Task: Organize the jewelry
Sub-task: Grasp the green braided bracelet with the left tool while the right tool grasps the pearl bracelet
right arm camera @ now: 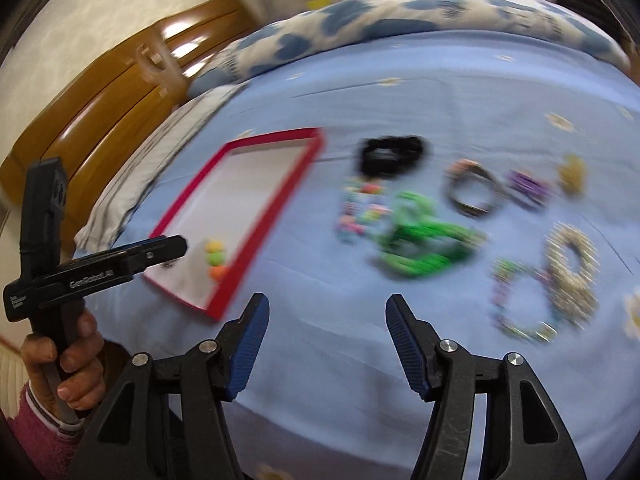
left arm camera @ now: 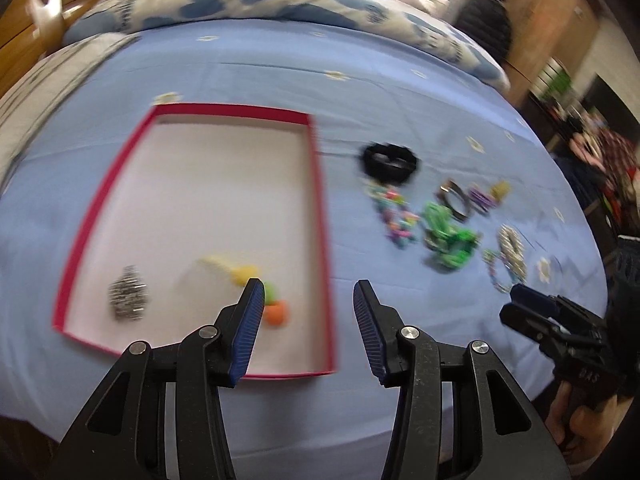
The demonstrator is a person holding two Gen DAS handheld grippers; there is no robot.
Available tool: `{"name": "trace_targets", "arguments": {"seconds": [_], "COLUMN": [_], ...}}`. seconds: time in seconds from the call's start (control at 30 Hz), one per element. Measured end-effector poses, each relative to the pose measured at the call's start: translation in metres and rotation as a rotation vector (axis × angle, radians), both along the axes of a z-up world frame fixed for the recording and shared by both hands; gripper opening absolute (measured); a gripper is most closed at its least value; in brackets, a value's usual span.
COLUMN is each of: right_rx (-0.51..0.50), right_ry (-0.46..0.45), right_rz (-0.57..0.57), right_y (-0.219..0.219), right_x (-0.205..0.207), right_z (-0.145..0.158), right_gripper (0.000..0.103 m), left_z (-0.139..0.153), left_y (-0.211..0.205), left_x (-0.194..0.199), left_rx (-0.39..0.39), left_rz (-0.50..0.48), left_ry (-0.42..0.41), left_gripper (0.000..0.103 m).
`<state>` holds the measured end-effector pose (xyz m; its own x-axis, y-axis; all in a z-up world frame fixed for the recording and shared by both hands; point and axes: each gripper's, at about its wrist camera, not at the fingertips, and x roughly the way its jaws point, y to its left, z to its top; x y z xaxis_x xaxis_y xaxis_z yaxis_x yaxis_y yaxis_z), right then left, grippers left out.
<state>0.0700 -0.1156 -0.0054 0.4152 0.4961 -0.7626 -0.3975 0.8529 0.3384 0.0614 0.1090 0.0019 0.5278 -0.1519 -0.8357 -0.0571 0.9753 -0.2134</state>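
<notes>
A red-rimmed white tray (left arm camera: 319, 200) (right arm camera: 274, 216) lies on the blue bedsheet. It holds a silver piece (left arm camera: 128, 294), a yellow piece (left arm camera: 236, 270) and an orange bead (left arm camera: 276, 314). To its right lie a black scrunchie (left arm camera: 390, 162) (right arm camera: 390, 156), a multicoloured bead bracelet (left arm camera: 394, 216), a green piece (right arm camera: 424, 244), a brown bangle (right arm camera: 474, 190) and a pearly ring (right arm camera: 572, 272). My left gripper (left arm camera: 308, 292) hovers open and empty over the tray's near right corner. My right gripper (right arm camera: 326, 308) is open and empty over bare sheet, in front of the jewelry.
A blue-and-white patterned quilt (left arm camera: 248, 0) runs along the far side of the bed, with a pillow (right arm camera: 160, 160) at the left. Wooden furniture (right arm camera: 100, 92) stands beyond it. A hand in a pink sleeve (right arm camera: 64, 360) holds the left gripper's handle.
</notes>
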Motion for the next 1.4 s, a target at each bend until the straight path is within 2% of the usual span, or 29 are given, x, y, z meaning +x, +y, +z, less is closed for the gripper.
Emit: {"name": "trace_targets", "arguments": {"seconds": [0.13, 0.33, 0.53, 0.8, 0.93, 1.17, 1.3, 1.33, 1.37, 1.4], "right_rx": [0.006, -0.007, -0.021, -0.021, -0.029, -0.059, -0.069, -0.071, -0.076, -0.084], "right_ry": [0.0, -0.013, -0.004, -0.008, 0.006, 0.026, 0.05, 0.058, 0.064, 0.069], "right_rz": [-0.112, -0.247, -0.311, -0.334, -0.334, -0.327, -0.324, -0.321, -0.318, -0.314], "right_y": [-0.048, -0.098, -0.126, -0.138, -0.14, -0.139, -0.138, -0.137, -0.136, -0.134], "right_x": [-0.001, 0.005, 0.015, 0.029, 0.046, 0.072, 0.081, 0.083, 0.085, 0.086], "right_z": [-0.001, 0.0, -0.007, -0.013, -0.016, -0.025, -0.035, -0.037, -0.04, -0.042], "right_gripper": [0.063, 0.063, 0.062, 0.061, 0.056, 0.056, 0.056, 0.055, 0.054, 0.052], "left_z": [-0.002, -0.008, -0.01, -0.016, -0.024, -0.034, -0.044, -0.047, -0.05, -0.051], "left_y": [-0.037, -0.071, -0.093, -0.113, -0.126, -0.143, -0.15, -0.15, -0.15, -0.149], "left_x": [0.009, 0.019, 0.033, 0.059, 0.071, 0.087, 0.093, 0.093, 0.093, 0.093], "left_rx": [0.005, 0.013, 0.026, 0.02, 0.033, 0.049, 0.047, 0.041, 0.043, 0.046], "left_rz": [-0.08, -0.154, -0.2, -0.24, -0.269, -0.315, -0.338, -0.338, -0.333, -0.33], "left_ry": [0.009, 0.023, 0.026, 0.028, 0.042, 0.057, 0.092, 0.102, 0.107, 0.108], "left_gripper": [0.045, 0.046, 0.046, 0.046, 0.046, 0.046, 0.046, 0.042, 0.033, 0.03]}}
